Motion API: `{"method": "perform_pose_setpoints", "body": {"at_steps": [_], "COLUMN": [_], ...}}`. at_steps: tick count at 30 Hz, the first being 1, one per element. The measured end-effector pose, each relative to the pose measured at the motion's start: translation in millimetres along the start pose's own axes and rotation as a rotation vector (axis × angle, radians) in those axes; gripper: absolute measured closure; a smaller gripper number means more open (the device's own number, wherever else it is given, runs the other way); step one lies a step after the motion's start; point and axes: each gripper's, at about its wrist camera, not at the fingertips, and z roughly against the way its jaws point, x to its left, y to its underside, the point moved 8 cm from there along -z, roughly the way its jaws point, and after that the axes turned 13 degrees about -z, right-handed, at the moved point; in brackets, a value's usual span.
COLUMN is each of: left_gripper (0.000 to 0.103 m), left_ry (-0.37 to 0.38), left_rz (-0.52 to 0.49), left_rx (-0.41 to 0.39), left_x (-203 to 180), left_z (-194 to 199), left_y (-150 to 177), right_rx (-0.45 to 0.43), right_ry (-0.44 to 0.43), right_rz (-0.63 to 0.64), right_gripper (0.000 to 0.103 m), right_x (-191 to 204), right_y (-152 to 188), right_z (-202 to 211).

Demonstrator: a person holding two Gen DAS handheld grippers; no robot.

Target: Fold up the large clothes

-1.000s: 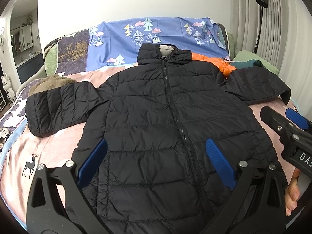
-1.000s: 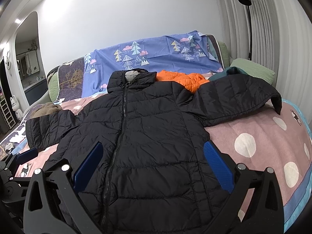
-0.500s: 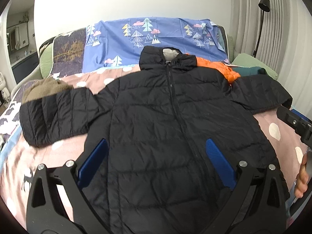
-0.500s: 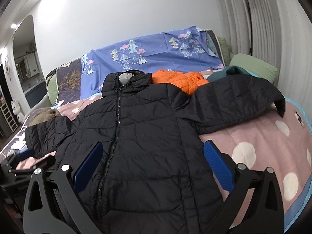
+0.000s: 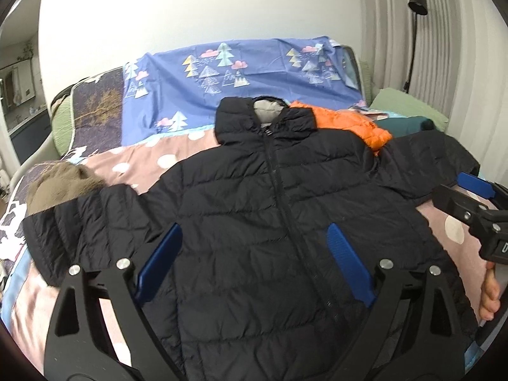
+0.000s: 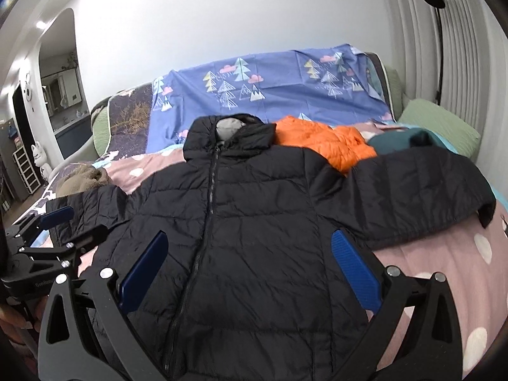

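From the left wrist, the left tongs hang spread and empty over the black puffer jacket, laid flat, zipped, sleeves out on the bed. From the right wrist, the right tongs are likewise spread above it, so folding looks unstarted; next, each likely pinches 1 of the 2 sleeves and folds it inward.

Blue tree-print sheet, floor lamp (black)
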Motion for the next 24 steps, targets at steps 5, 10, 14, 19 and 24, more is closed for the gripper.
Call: {"method": "perform_pose_setpoints", "body": {"at_steps": [5, 10, 14, 19, 24], "left_gripper": [0.028, 0.055, 0.056, 0.033, 0.038], "left_ry": [0.002, 0.059, 0.123, 0.225, 0.322], "left_rz": [-0.01, 0.136, 0.301, 0.443, 0.538], "left_rx": [-0.019, 0.063, 0.118, 0.12, 0.096], "left_x": [17, 82, 131, 150, 139], "left_z": [-28, -109, -198, -284, -337], "left_y": [-27, -72, -103, -128, -148], "right_rx": [-0.012, 0.079, 0.24, 0.372, 0.39], "right_ry": [-0.06, -0.137, -0.215, -0.313, -0.359], "right_rz": [-0.037, -0.139, -0.302, -0.491, -0.554], "right_gripper": [0.011, 0.047, 0.047, 0.026, 0.017], "right_x": [-11, -31, -46, -48, -36], "right_y": [-47, -115, -149, -167, -177], "right_z": [-42, -137, -231, -319, -359]}}
